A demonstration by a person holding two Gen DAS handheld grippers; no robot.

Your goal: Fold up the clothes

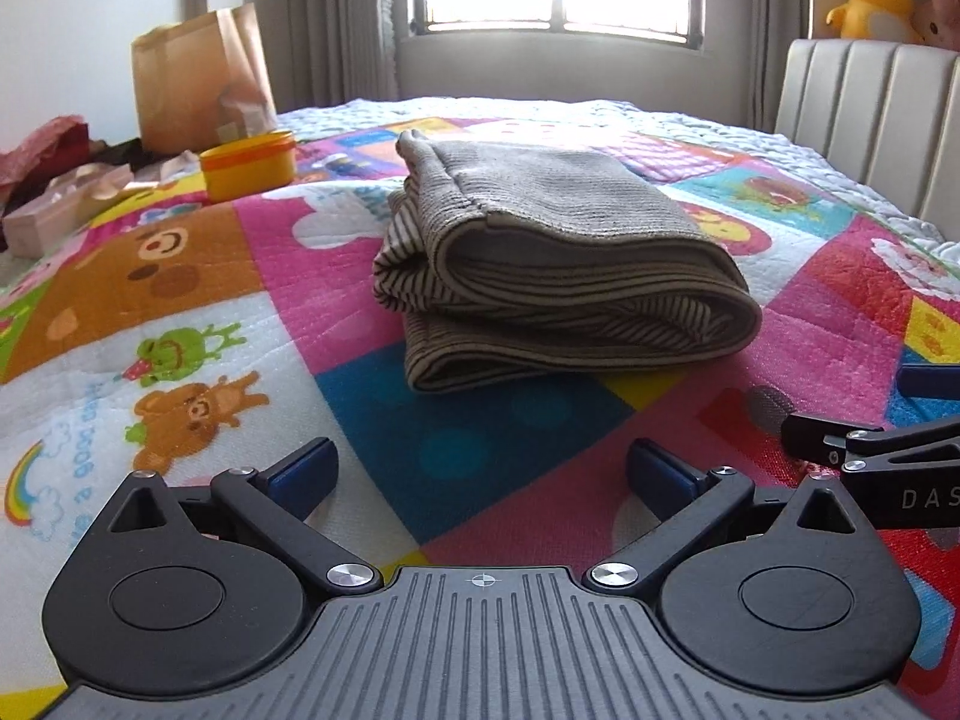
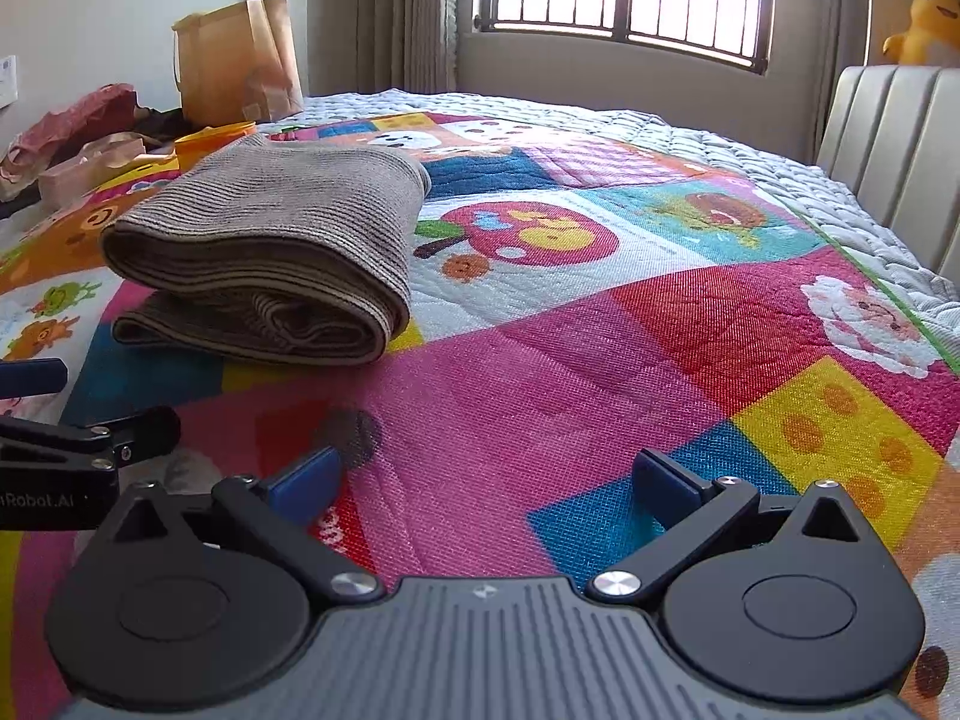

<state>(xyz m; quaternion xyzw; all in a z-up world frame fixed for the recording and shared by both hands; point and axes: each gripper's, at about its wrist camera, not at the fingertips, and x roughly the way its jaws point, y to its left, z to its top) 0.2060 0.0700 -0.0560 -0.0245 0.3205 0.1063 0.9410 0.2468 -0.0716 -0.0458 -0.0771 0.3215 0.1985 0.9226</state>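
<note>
A: Striped garment sat folded on the cartoon quilt, dead ahead of the left gripper, well clear of its blue pads. Jaws were spread wide, nothing between them.

B: Right gripper the same, jaws wide apart and empty. Garment was ahead and left of them, not touching.

A: Left view showed the striped inner layers at the fold's open end, plus the whole orange tub.

B: Right view had only the tub's rim behind the garment. It showed more of the headboard. Paper bag was in both.
</note>
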